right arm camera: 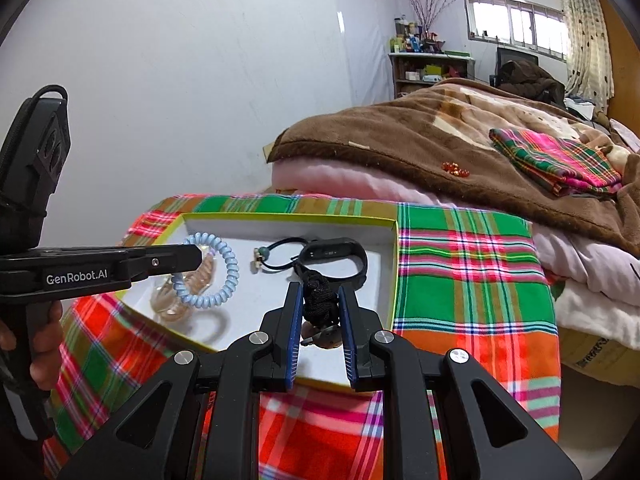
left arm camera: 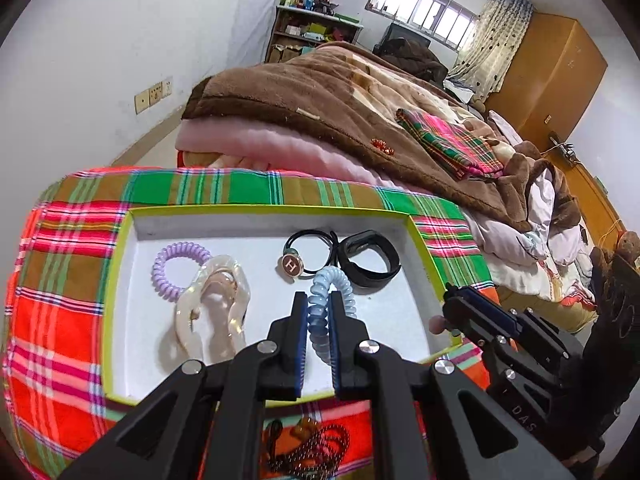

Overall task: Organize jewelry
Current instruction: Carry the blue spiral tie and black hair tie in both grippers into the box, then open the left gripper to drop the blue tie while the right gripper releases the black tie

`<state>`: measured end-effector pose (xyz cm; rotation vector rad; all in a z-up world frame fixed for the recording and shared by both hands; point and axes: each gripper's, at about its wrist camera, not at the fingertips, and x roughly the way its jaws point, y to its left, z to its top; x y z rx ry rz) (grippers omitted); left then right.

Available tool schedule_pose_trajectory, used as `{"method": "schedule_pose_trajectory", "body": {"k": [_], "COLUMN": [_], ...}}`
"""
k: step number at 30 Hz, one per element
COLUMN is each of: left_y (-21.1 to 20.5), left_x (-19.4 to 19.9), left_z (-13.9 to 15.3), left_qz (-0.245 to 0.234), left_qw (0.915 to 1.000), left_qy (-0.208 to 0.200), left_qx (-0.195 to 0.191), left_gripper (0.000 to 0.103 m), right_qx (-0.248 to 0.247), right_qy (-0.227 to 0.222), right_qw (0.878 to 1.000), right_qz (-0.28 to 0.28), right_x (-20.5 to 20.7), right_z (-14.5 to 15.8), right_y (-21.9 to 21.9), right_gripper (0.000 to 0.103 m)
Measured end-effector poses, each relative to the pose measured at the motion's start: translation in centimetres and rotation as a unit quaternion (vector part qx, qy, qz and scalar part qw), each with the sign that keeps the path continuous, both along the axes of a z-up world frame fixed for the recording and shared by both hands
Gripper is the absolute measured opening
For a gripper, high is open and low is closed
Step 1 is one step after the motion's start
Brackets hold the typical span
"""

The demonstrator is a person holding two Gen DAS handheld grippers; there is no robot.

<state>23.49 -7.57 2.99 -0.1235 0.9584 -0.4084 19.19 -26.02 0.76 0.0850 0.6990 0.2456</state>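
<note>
A white-walled bedroom: a bed (right arm camera: 480,152) piled with a brown blanket (left arm camera: 320,96) stands just behind a bench draped in a bright plaid cloth (right arm camera: 472,264). A folded plaid cloth (left arm camera: 448,140) lies on the blanket. On the bench sits a shallow white tray (left arm camera: 260,224) with a yellow-green rim. It holds a purple coil hair tie (left arm camera: 168,264), a pearly hair claw (left arm camera: 212,304), a black hair tie with a round charm (left arm camera: 304,248) and a black wristband (left arm camera: 368,256). Over the tray, the left gripper (left arm camera: 319,312) has its jaws clamped on a blue coil hair tie (left arm camera: 332,280). The right gripper (right arm camera: 319,312) has its jaws closed on a black knotted cord piece (right arm camera: 318,292). Dark beads (left arm camera: 312,452) lie on the cloth in front of the tray.
</note>
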Motion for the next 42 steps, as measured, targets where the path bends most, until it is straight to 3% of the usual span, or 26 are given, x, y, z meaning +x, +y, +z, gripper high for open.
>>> {"method": "schedule_pose_trajectory", "body": {"k": [15, 32, 42], "left_y": [-1.5, -1.5, -1.5], "left_x": [1.7, 2.3, 2.1], "left_z": [-3.2, -4.6, -4.5], "left_qz": [-0.011, -0.003, 0.000], "left_qw": [0.9994, 0.9985, 0.9983], "left_qy": [0.029, 0.045, 0.042], "left_qx": [0.014, 0.031, 0.041], "left_gripper": [0.010, 0.011, 0.025], "right_qx": [-0.017, -0.050, -0.051], "right_qy": [0.036, 0.029, 0.030], "right_qw": [0.999, 0.998, 0.998], "right_qz": [0.002, 0.016, 0.026], "right_x": [2.9, 3.1, 3.1], "right_z": [-3.0, -3.3, -3.3], "right_y": [0.3, 1.3, 2.1], "right_gripper": [0.019, 0.019, 0.019]}}
